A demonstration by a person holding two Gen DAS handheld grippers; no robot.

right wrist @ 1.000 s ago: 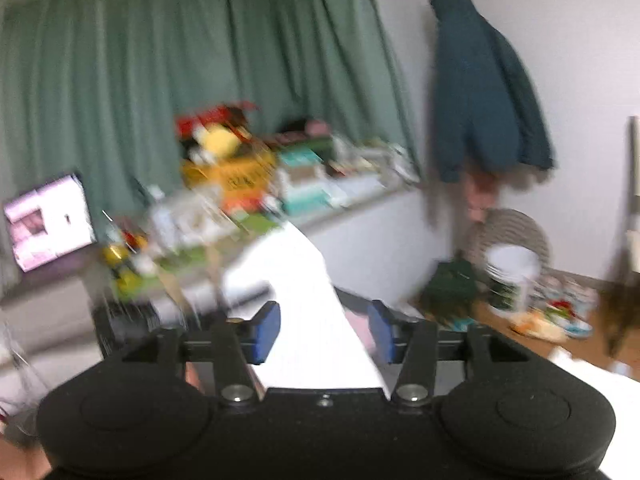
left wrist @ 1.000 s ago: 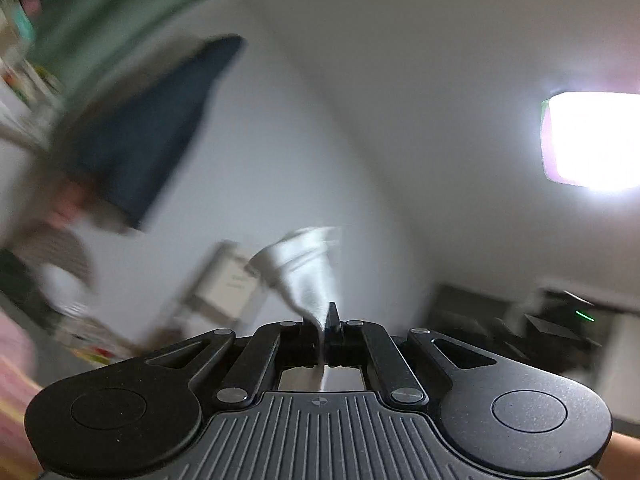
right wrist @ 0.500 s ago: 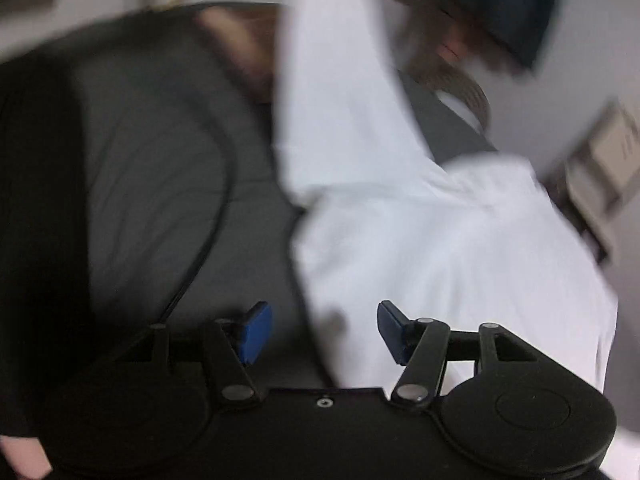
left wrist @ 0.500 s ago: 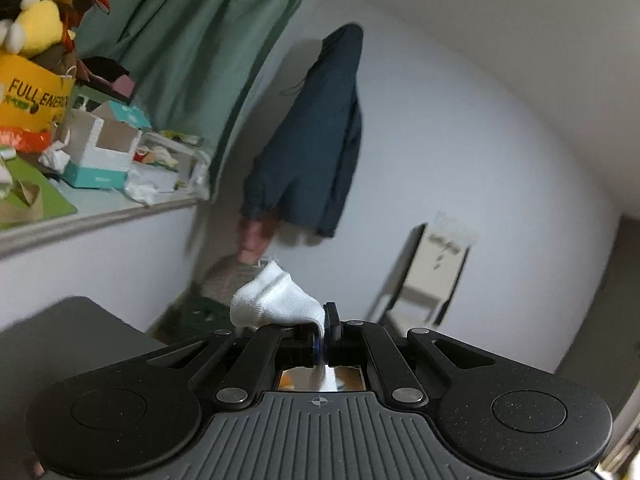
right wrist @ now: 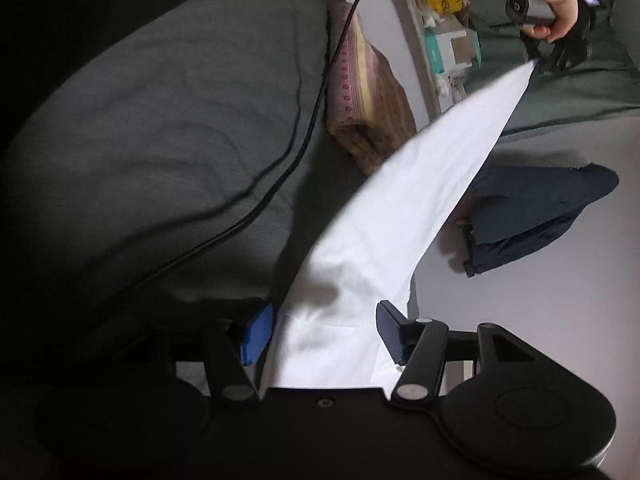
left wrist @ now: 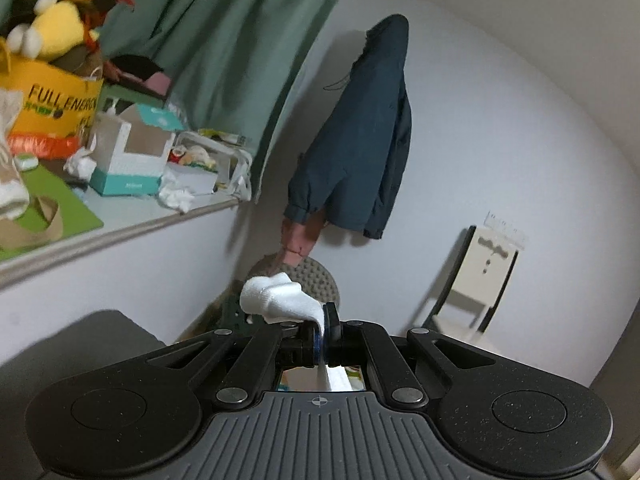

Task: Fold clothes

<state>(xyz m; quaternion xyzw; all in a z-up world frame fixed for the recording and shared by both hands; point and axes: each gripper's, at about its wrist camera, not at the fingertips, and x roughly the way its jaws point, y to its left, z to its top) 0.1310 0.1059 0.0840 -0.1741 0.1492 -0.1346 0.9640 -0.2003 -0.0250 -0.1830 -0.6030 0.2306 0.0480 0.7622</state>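
dim indoor light, heavy fisheye bend at edges, left-wrist view sharp, right-wrist view dark lower left with blown-out white garment [right wrist: 404, 200]

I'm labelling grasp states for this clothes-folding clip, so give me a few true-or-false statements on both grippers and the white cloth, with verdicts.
1. The left gripper is shut on the white cloth. True.
2. The right gripper is clamped on the cloth. False: its jaws stand open, with the cloth passing between them.
3. The cloth lies flat on the grey bed. False: it hangs stretched up toward the left gripper.
4. A black cable runs across the bed. True.
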